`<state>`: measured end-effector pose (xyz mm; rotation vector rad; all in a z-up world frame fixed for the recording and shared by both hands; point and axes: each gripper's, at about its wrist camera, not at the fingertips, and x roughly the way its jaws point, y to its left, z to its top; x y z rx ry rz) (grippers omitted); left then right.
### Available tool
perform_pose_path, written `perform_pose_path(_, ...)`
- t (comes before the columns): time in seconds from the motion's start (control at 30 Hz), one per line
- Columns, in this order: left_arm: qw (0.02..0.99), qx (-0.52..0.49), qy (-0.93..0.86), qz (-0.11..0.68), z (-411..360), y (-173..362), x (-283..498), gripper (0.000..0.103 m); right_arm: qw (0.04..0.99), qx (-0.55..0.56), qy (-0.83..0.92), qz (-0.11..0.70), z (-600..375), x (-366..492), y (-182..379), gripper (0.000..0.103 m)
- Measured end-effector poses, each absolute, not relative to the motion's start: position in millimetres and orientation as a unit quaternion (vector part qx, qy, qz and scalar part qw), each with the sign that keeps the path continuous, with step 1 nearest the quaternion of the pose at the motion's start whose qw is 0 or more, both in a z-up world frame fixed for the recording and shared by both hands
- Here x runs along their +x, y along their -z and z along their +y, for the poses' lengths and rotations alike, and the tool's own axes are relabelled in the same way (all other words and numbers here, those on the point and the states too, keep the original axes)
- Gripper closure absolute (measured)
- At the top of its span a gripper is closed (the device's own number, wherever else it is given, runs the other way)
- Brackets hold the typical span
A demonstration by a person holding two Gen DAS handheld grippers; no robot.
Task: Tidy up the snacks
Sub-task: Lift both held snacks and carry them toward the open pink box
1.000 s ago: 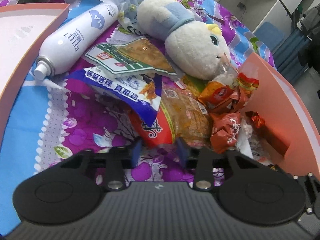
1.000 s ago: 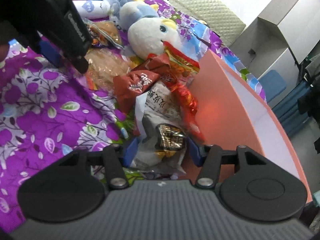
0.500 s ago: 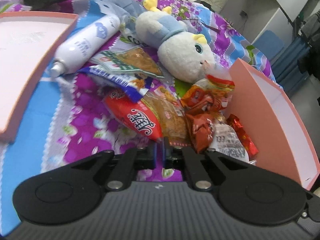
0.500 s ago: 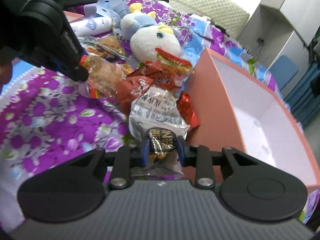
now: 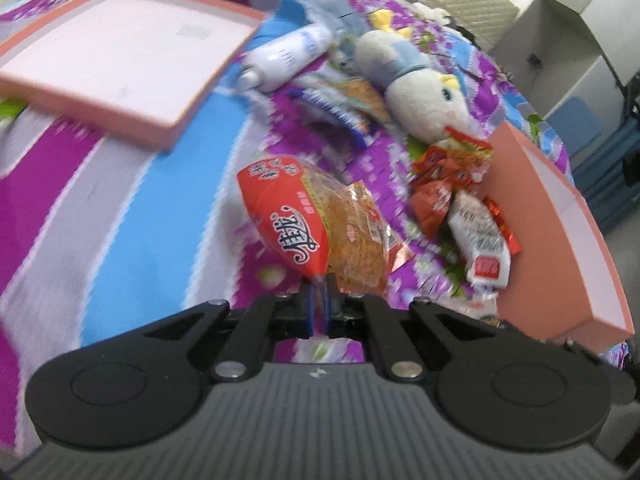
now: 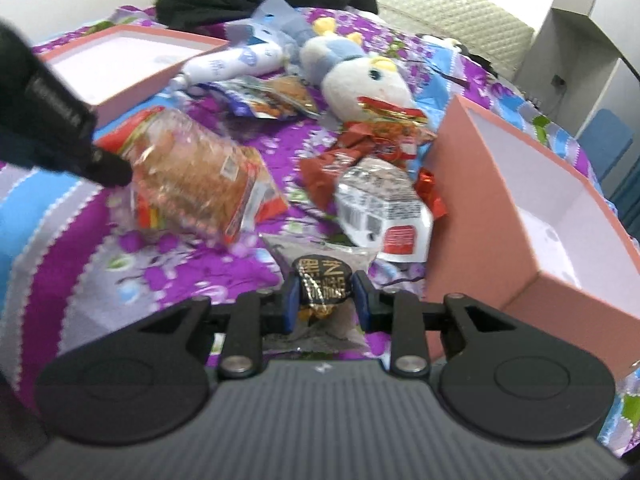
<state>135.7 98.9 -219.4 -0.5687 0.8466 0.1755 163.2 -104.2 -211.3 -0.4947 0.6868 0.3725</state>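
Snacks are only starting to be tidied. The noodle bag (image 5: 308, 232) is pinched by its bottom corner in the left hand-held gripper (image 5: 318, 300), whose two fingers are pressed tight on the thin edge. The bag sticks out in front of that gripper and looks lifted off the bed (image 5: 120, 220). In the right view the same bag (image 6: 192, 176) hangs from the tip of the left hand-held gripper (image 6: 108, 168).

The dark packet (image 6: 322, 280) sits between the fingers of the right hand-held gripper (image 6: 323, 300). The fingers squeeze it from both sides, so it is held.

Just past the right gripper lies a white packet (image 6: 384, 208). Behind it is a little heap of red packets (image 6: 360, 148). Farther off are two more flat snack bags (image 6: 272, 98), near a toy duck (image 6: 356, 72) and a white bottle (image 6: 228, 64).

The pink box (image 6: 520, 184) stands open to the right of the right gripper. What shows of its inside looks bare. Another flat pink box (image 5: 120, 52) lies far off to the left of the left gripper, and it looks bare too.

So I think no snack is put away yet. Two are picked up. The rest are left to pick up.
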Motion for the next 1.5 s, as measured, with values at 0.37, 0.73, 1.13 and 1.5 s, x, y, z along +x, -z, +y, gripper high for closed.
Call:
perform_pose_path(0.37,0.845,-0.269,-0.052,0.46,113.2,235.9,84.8,0.079,0.901,-0.208,-0.196,0.325,-102.9,156.6,214.1,0.07)
perform_pose_path(0.73,0.891,-0.124,0.018,0.436,117.8,192.7,92.5,0.016,0.909,-0.115,-0.22,0.335,-126.0,166.3,217.8,0.037)
perform_pose_path(1.13,0.86,0.145,0.213,0.44,71.4,190.1,162.6,0.009,0.908,-0.095,-0.234,0.334,-135.9,173.8,216.5,0.037)
perform_pose_path(1.5,0.788,0.28,0.322,0.443,47.5,226.1,203.9,0.009,0.877,-0.02,-0.254,0.408,-140.0,202.4,217.9,0.04)
